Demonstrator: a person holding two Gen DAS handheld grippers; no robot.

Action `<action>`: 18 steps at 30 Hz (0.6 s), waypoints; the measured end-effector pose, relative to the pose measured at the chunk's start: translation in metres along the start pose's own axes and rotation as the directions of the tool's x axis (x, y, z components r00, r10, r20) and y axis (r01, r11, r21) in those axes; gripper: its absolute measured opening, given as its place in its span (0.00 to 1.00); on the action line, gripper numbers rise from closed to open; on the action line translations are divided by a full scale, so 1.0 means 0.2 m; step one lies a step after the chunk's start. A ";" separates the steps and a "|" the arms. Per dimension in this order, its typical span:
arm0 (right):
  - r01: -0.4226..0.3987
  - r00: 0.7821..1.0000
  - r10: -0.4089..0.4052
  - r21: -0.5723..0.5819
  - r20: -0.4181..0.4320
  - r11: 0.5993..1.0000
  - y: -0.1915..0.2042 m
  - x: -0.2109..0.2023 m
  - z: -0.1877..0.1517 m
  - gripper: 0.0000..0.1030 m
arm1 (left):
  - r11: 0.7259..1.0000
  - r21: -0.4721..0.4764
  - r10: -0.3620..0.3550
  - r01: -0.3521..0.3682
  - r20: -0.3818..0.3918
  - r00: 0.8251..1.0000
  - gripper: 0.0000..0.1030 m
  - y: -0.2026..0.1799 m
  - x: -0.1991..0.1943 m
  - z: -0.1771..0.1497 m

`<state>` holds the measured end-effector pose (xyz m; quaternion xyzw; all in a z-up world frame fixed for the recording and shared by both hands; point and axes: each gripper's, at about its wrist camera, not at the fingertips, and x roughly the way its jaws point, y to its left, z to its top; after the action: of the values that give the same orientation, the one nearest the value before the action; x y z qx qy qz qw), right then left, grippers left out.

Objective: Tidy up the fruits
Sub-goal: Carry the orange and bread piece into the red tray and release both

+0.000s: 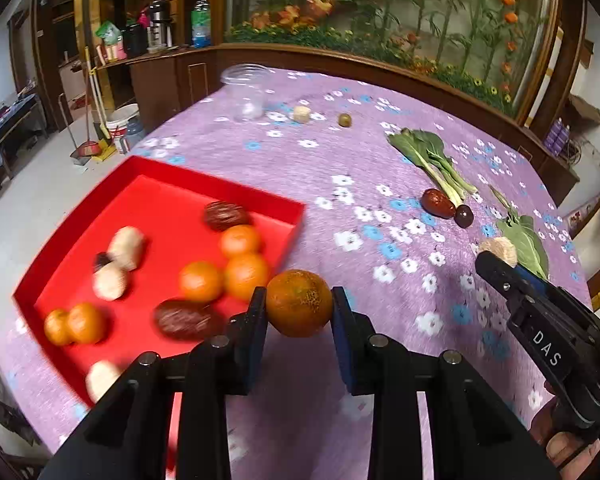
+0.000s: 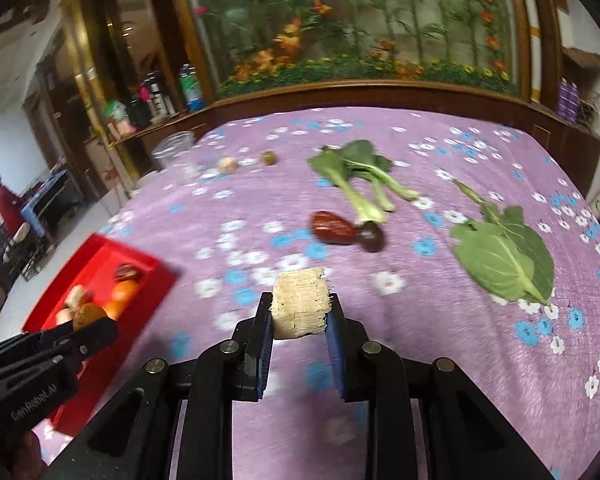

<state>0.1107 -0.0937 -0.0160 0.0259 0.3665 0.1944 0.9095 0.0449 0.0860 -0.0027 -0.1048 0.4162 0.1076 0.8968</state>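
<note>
Both grippers carry fruit toward a part-filled tray.
Left gripper clamps a round orange tangerine beside the red tray; right gripper clamps a pale fibrous chunk. Dark red dates remain farther off on the purple floral cloth.

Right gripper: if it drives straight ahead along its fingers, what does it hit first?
Probably the red date and the dark round fruit beside it. The right gripper, shut on a pale sugarcane chunk, points over bare purple tablecloth toward them. Its height is unclear, so it may pass above them.
</note>
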 end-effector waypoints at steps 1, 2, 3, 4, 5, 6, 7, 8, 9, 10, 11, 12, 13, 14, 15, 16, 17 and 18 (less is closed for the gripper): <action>-0.013 1.000 0.013 -0.011 0.000 1.000 0.05 -0.02 -0.01 0.26 | 1.000 -0.015 0.000 0.000 0.008 1.000 0.29 0.04 -0.04 -0.02; -0.021 1.000 0.021 -0.029 0.002 0.999 0.11 -0.04 -0.02 0.26 | 1.000 -0.028 -0.010 0.011 0.014 1.000 0.29 0.09 -0.07 -0.03; -0.026 1.000 0.026 -0.047 0.005 0.999 0.16 -0.06 -0.03 0.26 | 0.999 -0.036 -0.017 0.018 0.021 1.000 0.29 0.11 -0.09 -0.04; -0.033 0.999 0.034 -0.058 0.005 0.998 0.20 -0.08 -0.03 0.26 | 0.999 -0.050 -0.019 0.021 0.042 0.999 0.29 0.16 -0.14 -0.05; -0.043 0.999 0.044 -0.068 0.005 0.997 0.24 -0.10 -0.04 0.26 | 0.998 -0.060 -0.021 0.025 0.059 0.998 0.29 0.21 -0.17 -0.07; -0.051 0.999 0.052 -0.078 0.006 0.996 0.28 -0.11 -0.05 0.26 | 0.997 -0.072 -0.025 0.031 0.075 0.997 0.29 0.26 -0.21 -0.08; -0.058 0.998 0.059 -0.091 0.006 0.994 0.33 -0.13 -0.07 0.26 | 0.996 -0.085 -0.027 0.034 0.082 0.996 0.29 0.31 -0.23 -0.09; -0.068 0.998 0.069 -0.100 0.008 0.993 0.37 -0.14 -0.07 0.26 | 0.994 -0.101 -0.025 0.033 0.086 0.996 0.29 0.36 -0.24 -0.10; -0.077 0.997 0.078 -0.106 0.008 0.991 0.40 -0.15 -0.08 0.26 | 0.992 -0.121 -0.014 0.025 0.090 0.996 0.29 0.42 -0.25 -0.10; -0.088 0.996 0.089 -0.114 0.006 0.990 0.44 -0.16 -0.08 0.26 | 0.991 -0.135 -0.006 0.019 0.095 0.995 0.29 0.46 -0.26 -0.10; -0.097 0.995 0.099 -0.127 0.007 0.987 0.48 -0.16 -0.09 0.26 | 0.989 -0.147 0.002 0.013 0.097 0.995 0.29 0.51 -0.26 -0.11; -0.104 0.994 0.106 -0.138 0.006 0.985 0.52 -0.17 -0.09 0.26 | 0.986 -0.165 0.016 0.000 0.096 0.995 0.29 0.57 -0.26 -0.11; -0.113 0.993 0.115 -0.149 0.002 0.982 0.56 -0.16 -0.09 0.26 | 0.984 -0.180 0.027 -0.010 0.093 0.995 0.29 0.61 -0.25 -0.11; -0.126 0.992 0.127 -0.162 -0.004 0.979 0.60 -0.15 -0.09 0.26 | 0.982 -0.188 0.031 -0.013 0.091 0.995 0.29 0.64 -0.25 -0.11; -0.137 0.990 0.138 -0.171 -0.009 0.976 0.65 -0.14 -0.09 0.26 | 0.980 -0.198 0.038 -0.020 0.089 0.995 0.29 0.68 -0.24 -0.11; -0.145 0.989 0.145 -0.176 -0.014 0.974 0.67 -0.12 -0.09 0.26 | 0.977 -0.211 0.051 -0.031 0.087 0.995 0.29 0.72 -0.23 -0.11; -0.156 0.988 0.156 -0.184 -0.018 0.970 0.71 -0.11 -0.09 0.26 | 0.974 -0.226 0.055 -0.035 0.083 0.995 0.29 0.76 -0.22 -0.10; -0.164 0.986 0.163 -0.192 -0.022 0.968 0.74 -0.10 -0.09 0.26 | 0.973 -0.230 0.051 -0.032 0.081 0.995 0.29 0.78 -0.21 -0.10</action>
<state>0.0351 0.0339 0.0117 -0.0327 0.3452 0.3032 0.8876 -0.0408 0.2257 0.0017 -0.1937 0.3639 0.1778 0.8936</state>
